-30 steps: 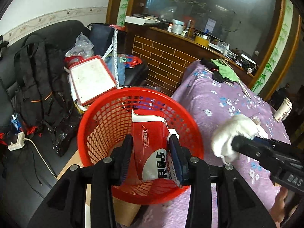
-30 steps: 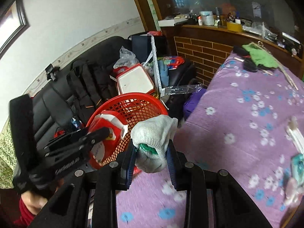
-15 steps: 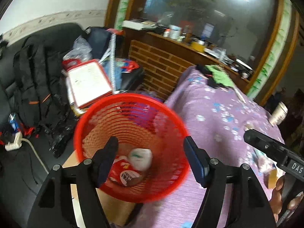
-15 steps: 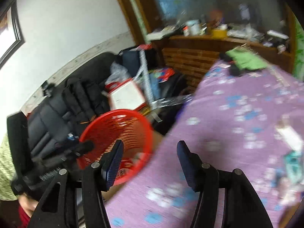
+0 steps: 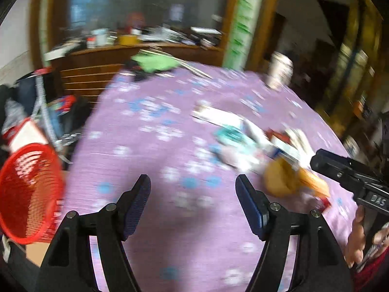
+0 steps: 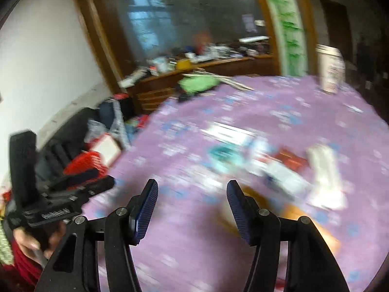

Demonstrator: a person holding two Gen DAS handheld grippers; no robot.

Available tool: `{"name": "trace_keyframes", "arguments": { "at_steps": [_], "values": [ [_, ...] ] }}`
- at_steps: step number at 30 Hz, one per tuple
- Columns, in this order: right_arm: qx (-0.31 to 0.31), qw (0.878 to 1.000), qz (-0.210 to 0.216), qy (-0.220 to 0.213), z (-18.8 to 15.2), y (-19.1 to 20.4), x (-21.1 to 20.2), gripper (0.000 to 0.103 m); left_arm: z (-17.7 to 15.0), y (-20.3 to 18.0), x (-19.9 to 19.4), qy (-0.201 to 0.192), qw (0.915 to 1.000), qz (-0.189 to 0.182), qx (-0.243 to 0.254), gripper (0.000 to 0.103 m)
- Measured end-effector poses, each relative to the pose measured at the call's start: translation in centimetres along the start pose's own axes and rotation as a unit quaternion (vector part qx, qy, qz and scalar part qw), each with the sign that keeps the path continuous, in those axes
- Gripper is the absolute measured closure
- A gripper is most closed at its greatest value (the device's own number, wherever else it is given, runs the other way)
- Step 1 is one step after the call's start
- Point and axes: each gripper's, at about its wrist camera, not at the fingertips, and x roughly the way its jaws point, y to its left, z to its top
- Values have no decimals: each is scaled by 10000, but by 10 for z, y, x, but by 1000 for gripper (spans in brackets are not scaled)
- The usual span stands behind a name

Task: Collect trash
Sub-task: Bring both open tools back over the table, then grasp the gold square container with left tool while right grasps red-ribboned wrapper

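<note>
Over the purple flowered cloth of the desk (image 5: 150,146), the left tool (image 5: 193,187) is hanging with its jaws standing apart and nothing between them. The right tool (image 6: 192,194) is likewise spread wide and empty above the same cloth. At the far left edge of the left view, the red basket (image 5: 26,192) is sitting beside the desk. Toward the right, a blurred heap of trash is lying on the cloth: a teal packet (image 5: 231,135), white wrappers (image 6: 325,172), a red pack (image 6: 291,160) and a yellow-orange piece (image 5: 279,180). A white cup (image 6: 330,70) is standing upright near the far right edge.
</note>
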Motion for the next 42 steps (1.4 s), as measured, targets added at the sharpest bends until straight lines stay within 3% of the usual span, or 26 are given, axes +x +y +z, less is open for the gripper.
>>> {"name": "trace_keyframes", "arguments": {
  "at_steps": [3,5,8,12,21,22,24,25,29,35,42],
  "values": [
    [171,9992,-336,132,-18,-41,-15,40,-5,-39,19,232,9991,-175,297,32],
    [437,9984,-323,174,-32,-64,-26,40,-11,-57,25,307,9982,-287,432,32],
    [680,9972,-261,162,-52,-80,-41,40,-20,-79,35,456,9965,-408,568,32],
    [724,9958,-496,260,-71,-87,-46,39,-25,-94,44,560,9952,-403,688,32],
    [1015,9907,-650,637,-88,-91,-17,41,-8,-86,71,856,9947,-472,324,32],
    [999,9905,-676,659,-88,-90,-14,43,-7,-85,73,854,9948,-457,306,32],
    [909,9905,-738,720,-90,-87,-7,60,-6,-85,76,856,9948,-455,304,32],
    [887,9906,-743,735,-91,-85,-5,60,-5,-85,77,864,9947,-459,309,32],
    [680,9928,-822,537,-92,-76,-8,62,-3,-90,82,860,9945,-460,376,32],
    [217,9981,-570,3,-94,-57,-25,62,-4,-96,94,921,9936,-448,479,32],
    [149,9978,-650,-52,-95,-53,-28,62,-7,-104,115,1128,9911,-408,573,36]
  ]
}}
